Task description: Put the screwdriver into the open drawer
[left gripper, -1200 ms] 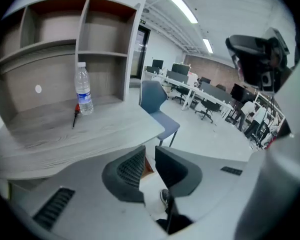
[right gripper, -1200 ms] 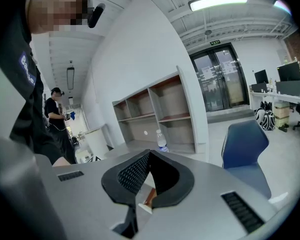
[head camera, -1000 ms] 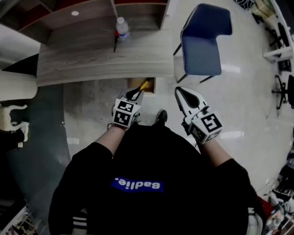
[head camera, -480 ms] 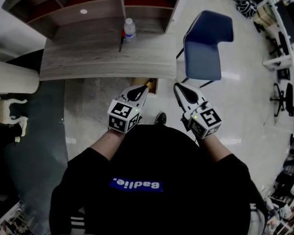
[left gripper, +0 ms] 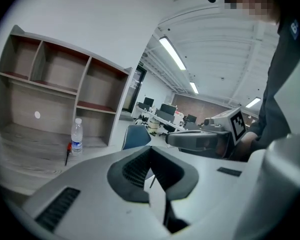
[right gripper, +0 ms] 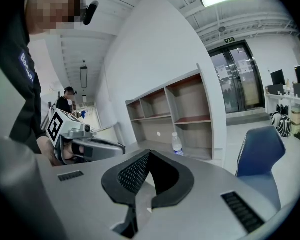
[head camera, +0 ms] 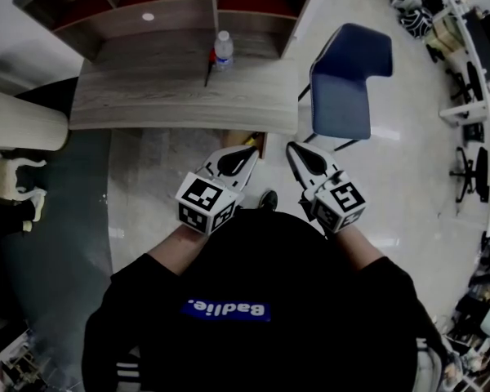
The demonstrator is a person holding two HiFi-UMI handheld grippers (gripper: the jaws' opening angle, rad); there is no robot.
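Grey wood-grain bench (head camera: 147, 104) under open wooden shelving (head camera: 171, 6), red-handled screwdriver (head camera: 208, 66) lying at its back, just beside an upright clear plastic water bottle (head camera: 223, 50). Open wooden drawer (head camera: 260, 144) showing below the bench's front edge, contents unclear. Left tool (head camera: 252, 150) and right tool (head camera: 292, 148) side by side, both closed on nothing. Blue chair (head camera: 347, 88) on glossy pale floor (head camera: 408, 178) at right.

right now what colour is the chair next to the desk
The chair is blue; it shows best in the head view.
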